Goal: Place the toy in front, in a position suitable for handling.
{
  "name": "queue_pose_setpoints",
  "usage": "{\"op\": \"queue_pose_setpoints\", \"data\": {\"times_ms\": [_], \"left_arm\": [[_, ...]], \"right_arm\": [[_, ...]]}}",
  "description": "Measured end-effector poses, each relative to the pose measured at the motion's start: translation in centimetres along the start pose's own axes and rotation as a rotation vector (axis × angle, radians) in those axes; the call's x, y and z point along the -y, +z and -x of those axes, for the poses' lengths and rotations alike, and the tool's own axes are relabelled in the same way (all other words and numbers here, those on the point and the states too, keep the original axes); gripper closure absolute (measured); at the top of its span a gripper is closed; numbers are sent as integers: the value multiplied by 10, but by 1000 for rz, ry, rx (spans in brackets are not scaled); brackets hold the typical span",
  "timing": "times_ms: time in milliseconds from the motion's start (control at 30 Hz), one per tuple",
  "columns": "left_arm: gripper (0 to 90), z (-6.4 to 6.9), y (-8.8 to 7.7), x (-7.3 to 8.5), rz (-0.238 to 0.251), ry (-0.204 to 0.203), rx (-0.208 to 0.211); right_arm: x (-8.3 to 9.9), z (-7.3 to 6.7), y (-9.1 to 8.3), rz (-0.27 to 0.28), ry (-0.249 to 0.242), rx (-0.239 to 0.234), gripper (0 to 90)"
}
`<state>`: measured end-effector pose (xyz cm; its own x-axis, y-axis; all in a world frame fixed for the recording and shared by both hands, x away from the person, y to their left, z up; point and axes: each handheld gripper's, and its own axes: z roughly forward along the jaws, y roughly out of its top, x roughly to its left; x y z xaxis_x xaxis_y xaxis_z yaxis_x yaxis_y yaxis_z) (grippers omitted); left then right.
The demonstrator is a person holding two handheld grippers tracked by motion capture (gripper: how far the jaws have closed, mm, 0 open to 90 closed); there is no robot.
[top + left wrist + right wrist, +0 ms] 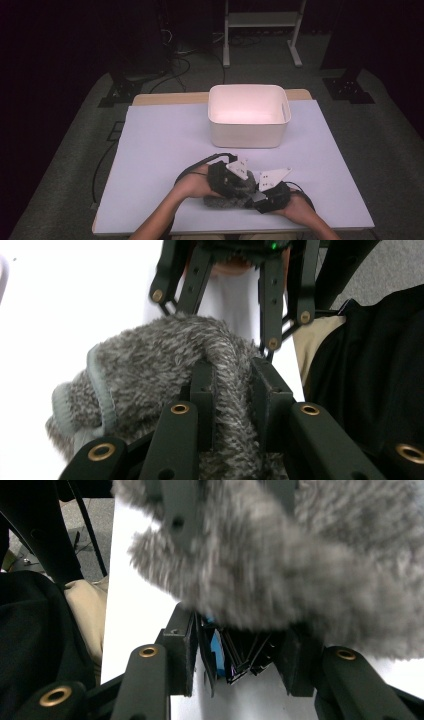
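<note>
Left gripper (232, 390) is clamped on a raised fold of the grey, fuzzy fleece pouch with a pale ribbed cuff (150, 370), lifting the fabric, probably to keep its mouth accessible. Right gripper (237, 650), jaws part-closed, grasps a small stack of thin dark cards with a blue edge (232, 655) just beneath the fleece; likely being fed into or drawn from the pouch. Both meet at the near edge of the white table (160, 150); the white plastic bin (248, 135) stands well behind.
</note>
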<state>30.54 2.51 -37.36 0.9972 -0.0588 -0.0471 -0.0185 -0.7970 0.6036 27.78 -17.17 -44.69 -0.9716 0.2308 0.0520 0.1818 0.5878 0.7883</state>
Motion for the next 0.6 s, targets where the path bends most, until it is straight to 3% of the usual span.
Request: {"op": "queue_pose_setpoints", "data": {"times_ms": [67, 133, 200, 233, 367, 467, 600], "left_arm": [[740, 0, -8, 10, -1, -13, -13], [739, -1, -23, 31, -4, -56, -38], [740, 0, -29, 38, 12, -70, -41], [739, 1, -41, 53, 25, -106, -66], [733, 4, -55, 70, 30, -149, -115], [733, 7, -59, 79, 35, -163, -131], [734, 7, -55, 84, 56, -177, -115]], "right_arm": [[0, 0, 0, -2, -2, 0, 554], [0, 0, 0, -1, -3, 2, 554], [0, 0, 0, -3, -4, 1, 554], [0, 0, 0, -3, -7, 0, 555], [0, 0, 0, -2, -5, -2, 555], [-1, 0, 0, -6, -9, -1, 554], [-3, 1, 0, -22, -11, -3, 553]]}}
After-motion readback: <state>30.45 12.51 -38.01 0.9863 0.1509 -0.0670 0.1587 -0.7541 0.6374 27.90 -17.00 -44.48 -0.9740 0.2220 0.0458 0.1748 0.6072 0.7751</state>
